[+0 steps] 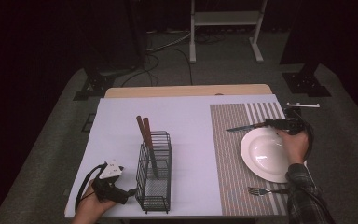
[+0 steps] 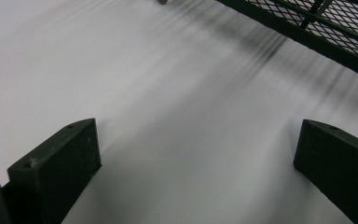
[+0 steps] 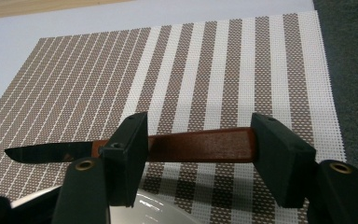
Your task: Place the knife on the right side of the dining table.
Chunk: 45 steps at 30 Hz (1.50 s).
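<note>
Lying flat on the striped placemat (image 3: 223, 70), a knife (image 3: 186, 145) with red-brown handle and dark blade pointing left. Standing apart at either side of the handle, the right gripper (image 3: 200, 154) jaws. Just below, the white plate (image 3: 168, 210) rim at the bottom edge.

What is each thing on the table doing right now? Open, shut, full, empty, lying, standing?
Knife: lying flat on the striped mat, beyond the plate.
Plate: empty.
Fork: lying on the mat.
Wire basket: upright, two wooden-handled utensils standing in it.
Right gripper: open, jaws either side of the knife handle.
Left gripper: open, holding nothing.
</note>
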Motion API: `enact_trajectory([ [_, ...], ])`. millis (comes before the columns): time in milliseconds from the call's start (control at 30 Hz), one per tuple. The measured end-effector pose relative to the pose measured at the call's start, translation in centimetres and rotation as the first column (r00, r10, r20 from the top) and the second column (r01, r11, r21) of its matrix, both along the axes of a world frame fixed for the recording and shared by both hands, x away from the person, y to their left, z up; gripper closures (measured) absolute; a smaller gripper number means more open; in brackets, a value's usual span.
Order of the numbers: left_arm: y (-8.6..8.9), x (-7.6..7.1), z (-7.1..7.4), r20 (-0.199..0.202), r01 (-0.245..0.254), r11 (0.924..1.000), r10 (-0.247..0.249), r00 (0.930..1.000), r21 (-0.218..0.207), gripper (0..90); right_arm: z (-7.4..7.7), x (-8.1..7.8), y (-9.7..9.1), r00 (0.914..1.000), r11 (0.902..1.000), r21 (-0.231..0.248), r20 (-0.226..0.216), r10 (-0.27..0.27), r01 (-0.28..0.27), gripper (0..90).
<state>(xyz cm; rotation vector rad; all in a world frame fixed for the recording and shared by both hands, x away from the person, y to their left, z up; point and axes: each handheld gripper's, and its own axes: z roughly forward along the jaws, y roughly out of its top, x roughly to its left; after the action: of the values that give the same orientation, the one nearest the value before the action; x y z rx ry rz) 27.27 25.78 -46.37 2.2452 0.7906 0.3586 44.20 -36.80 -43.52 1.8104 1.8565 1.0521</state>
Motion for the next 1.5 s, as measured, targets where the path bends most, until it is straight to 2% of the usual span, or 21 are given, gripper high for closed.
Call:
enact_trajectory([
  [300, 0.0, 0.0, 0.0, 0.000, 0.000, 1.0000, 0.000, 1.0000, 0.000, 0.0, -0.1, 0.1, 0.0, 0.9995, 0.9994, -0.031, -0.026, -0.018, 0.017, 37.3],
  [600, 0.0, 0.0, 0.0, 0.000, 0.000, 1.0000, 0.000, 1.0000, 0.000, 0.0, 0.0, 0.1, -0.1, 0.9990, 0.9990, -0.035, -0.032, -0.031, 0.030, 37.5],
  [733, 0.0, 0.0, 0.0, 0.000, 0.000, 1.0000, 0.000, 1.0000, 0.000, 0.0, 0.1, -0.2, 0.0, 0.9993, 0.9987, -0.035, -0.008, -0.037, 0.036, 37.4],
  [933, 0.0, 0.0, 0.0, 0.000, 0.000, 1.0000, 0.000, 1.0000, 0.001, 0.0, 0.7, -0.6, 0.3, 0.9996, 0.9992, -0.036, 0.022, -0.018, 0.019, 32.0],
  [1033, 0.0, 0.0, 0.0, -0.001, 0.002, 1.0000, -0.002, 1.0000, 0.001, 0.0, 1.0, -1.0, 0.9, 0.9982, 0.9989, -0.039, 0.053, 0.029, -0.026, 24.6],
  [1067, 0.0, 0.0, 0.0, 0.000, 0.001, 1.0000, -0.001, 1.0000, 0.002, 0.0, 1.1, -1.1, 1.1, 0.9974, 0.9980, -0.051, 0.061, 0.040, -0.037, 23.4],
  [1133, 0.0, 0.0, 0.0, -0.001, 0.001, 1.0000, -0.001, 1.0000, 0.001, 0.0, 1.3, -1.3, 1.7, 0.9949, 0.9946, -0.082, 0.072, 0.070, -0.064, 15.3],
  [1200, 0.0, 0.0, 0.0, 0.000, 0.001, 1.0000, -0.001, 1.0000, 0.001, 0.0, 1.5, -1.5, 2.2, 0.9920, 0.9925, -0.078, 0.077, 0.100, -0.094, 11.8],
  [1333, 0.0, 0.0, 0.0, 0.000, 0.000, 1.0000, 0.000, 1.0000, 0.000, 0.0, 1.9, -2.0, 3.3, 0.9899, 0.9892, -0.092, 0.074, 0.121, -0.114, 2.7],
  [1367, 0.0, 0.0, 0.0, 0.000, 0.000, 1.0000, 0.000, 1.0000, 0.000, 0.0, 2.2, -2.5, 4.2, 0.9851, 0.9843, -0.102, 0.080, 0.152, -0.144, 2.4],
  [1400, 0.0, 0.0, 0.0, 0.000, 0.000, 1.0000, 0.000, 1.0000, 0.000, 0.0, 2.2, -2.5, 4.2, 0.9851, 0.9843, -0.102, 0.080, 0.152, -0.144, 2.4],
  [1433, 0.0, 0.0, 0.0, 0.000, 0.000, 1.0000, 0.000, 1.0000, 0.000, 0.0, 2.6, -3.0, 5.2, 0.9781, 0.9767, -0.119, 0.087, 0.189, -0.178, 1.9],
  [1500, 0.0, 0.0, 0.0, -0.001, 0.000, 1.0000, 0.000, 1.0000, 0.001, 0.0, 2.8, -3.2, 5.5, 0.9754, 0.9748, -0.117, 0.090, 0.201, -0.190, 1.9],
])
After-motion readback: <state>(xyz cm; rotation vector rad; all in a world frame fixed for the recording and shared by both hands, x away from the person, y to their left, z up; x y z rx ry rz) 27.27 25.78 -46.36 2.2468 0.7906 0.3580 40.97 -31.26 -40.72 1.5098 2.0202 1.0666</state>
